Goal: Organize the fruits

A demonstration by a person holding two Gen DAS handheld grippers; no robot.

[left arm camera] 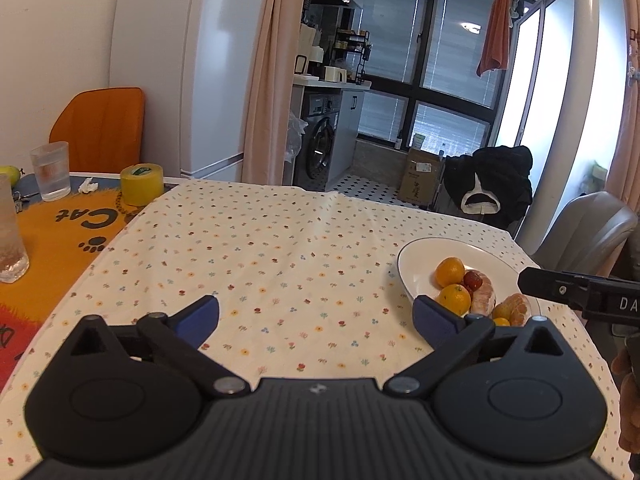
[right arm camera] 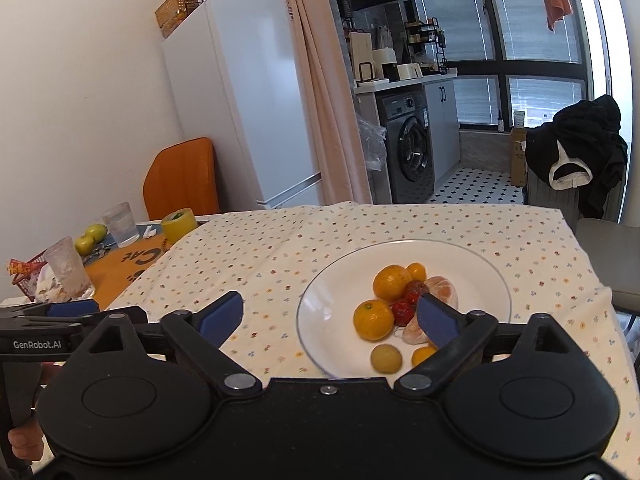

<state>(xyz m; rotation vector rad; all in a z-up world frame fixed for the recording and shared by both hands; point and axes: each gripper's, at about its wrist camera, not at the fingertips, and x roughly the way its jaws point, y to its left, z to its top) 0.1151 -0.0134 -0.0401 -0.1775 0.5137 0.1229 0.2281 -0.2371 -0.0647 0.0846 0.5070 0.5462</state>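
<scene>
A white plate (right arm camera: 340,280) on the floral cloth carries two whole oranges (right arm camera: 392,282), peeled orange segments (right arm camera: 444,290), red dates (right arm camera: 402,310), a small yellow-green fruit (right arm camera: 386,358) and small kumquats (right arm camera: 416,271). My right gripper (right arm camera: 330,316) hovers open just before the plate, nothing between its blue pads. In the left wrist view the plate (left arm camera: 416,256) lies at the right, beside my open, empty left gripper (left arm camera: 316,316). The right gripper's black body (left arm camera: 576,290) reaches in over the plate's right side.
On the orange cat mat at the left stand two glasses (right arm camera: 120,224), a yellow tape roll (right arm camera: 179,224), two green apples (right arm camera: 90,238) and a red basket (right arm camera: 24,276). An orange chair (left arm camera: 100,128) is behind. A grey chair (left arm camera: 588,232) stands at the right.
</scene>
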